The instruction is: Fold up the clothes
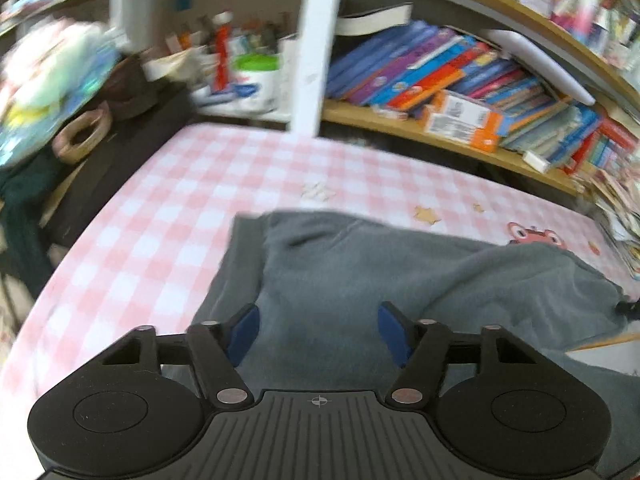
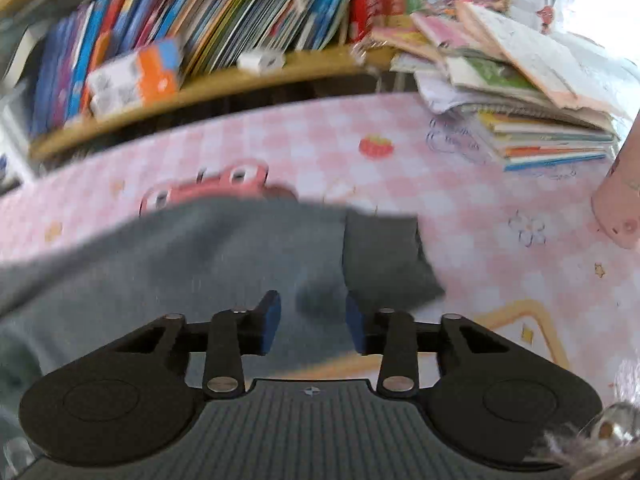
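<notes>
Nearest in the left wrist view, the left claw (image 1: 319, 330) stands wide, its blue pads (image 1: 245, 332) apart above the grey garment (image 1: 360, 276) with nothing between them. In the right wrist view, the right claw (image 2: 313, 322) is narrower but still parted; grey cloth shows between its pads (image 2: 270, 322), and blur hides whether they touch it.

The grey garment (image 2: 192, 260) lies spread on the pink checked worktop (image 1: 168, 208), its long axis running side to side across both views. One straight edge faces the far side of the worktop (image 2: 460, 200), and a darker ribbed band (image 2: 384, 256) sits at its right end. The near part hangs toward the claws.

Beyond it, a red cartoon print (image 2: 212, 188) peeks past the far edge. A stack of booklets (image 2: 532, 120) rests at the worktop's far right. Farthest, bookshelves (image 1: 460, 76) hold leaning books.
</notes>
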`<state>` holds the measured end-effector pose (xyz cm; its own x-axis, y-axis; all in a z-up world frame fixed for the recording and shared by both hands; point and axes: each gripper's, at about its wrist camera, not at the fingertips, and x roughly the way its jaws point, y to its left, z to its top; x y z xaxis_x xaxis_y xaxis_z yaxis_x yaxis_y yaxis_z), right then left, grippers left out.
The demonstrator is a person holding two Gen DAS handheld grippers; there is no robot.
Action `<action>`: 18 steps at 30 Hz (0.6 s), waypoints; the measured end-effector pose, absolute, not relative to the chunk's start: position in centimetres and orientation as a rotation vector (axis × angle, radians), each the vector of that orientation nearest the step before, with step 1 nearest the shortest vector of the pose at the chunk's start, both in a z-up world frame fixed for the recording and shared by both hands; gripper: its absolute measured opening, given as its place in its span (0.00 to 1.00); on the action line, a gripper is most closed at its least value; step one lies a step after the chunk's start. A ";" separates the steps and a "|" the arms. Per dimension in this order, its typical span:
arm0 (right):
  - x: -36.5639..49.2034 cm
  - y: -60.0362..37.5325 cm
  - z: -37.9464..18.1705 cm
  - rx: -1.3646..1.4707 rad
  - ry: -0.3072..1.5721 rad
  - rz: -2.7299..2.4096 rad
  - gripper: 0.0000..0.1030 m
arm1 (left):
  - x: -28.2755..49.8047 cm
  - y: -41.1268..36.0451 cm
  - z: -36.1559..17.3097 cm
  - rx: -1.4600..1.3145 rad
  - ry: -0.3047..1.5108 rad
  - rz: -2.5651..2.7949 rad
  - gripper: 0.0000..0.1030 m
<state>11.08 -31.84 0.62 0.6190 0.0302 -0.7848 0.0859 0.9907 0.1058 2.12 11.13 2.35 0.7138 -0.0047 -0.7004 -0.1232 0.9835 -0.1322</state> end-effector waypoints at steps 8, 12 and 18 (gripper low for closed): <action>10.9 -32.3 -0.1 0.146 0.920 -0.056 0.13 | 11.6 11.6 0.3 -0.268 0.884 -0.027 0.04; 11.2 -32.4 -0.5 0.127 0.929 -0.057 0.12 | 14.5 11.9 -2.8 -0.283 0.967 -0.004 0.00; 12.1 -32.1 -0.7 0.121 0.917 -0.040 0.11 | 17.2 16.9 -3.4 -0.389 0.908 0.230 0.04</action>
<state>12.09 -32.13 -0.73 0.6078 0.0168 -0.7939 0.0865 0.9924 0.0871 17.25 16.85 -3.40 0.5972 0.0308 -0.8015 -0.3549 0.9063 -0.2296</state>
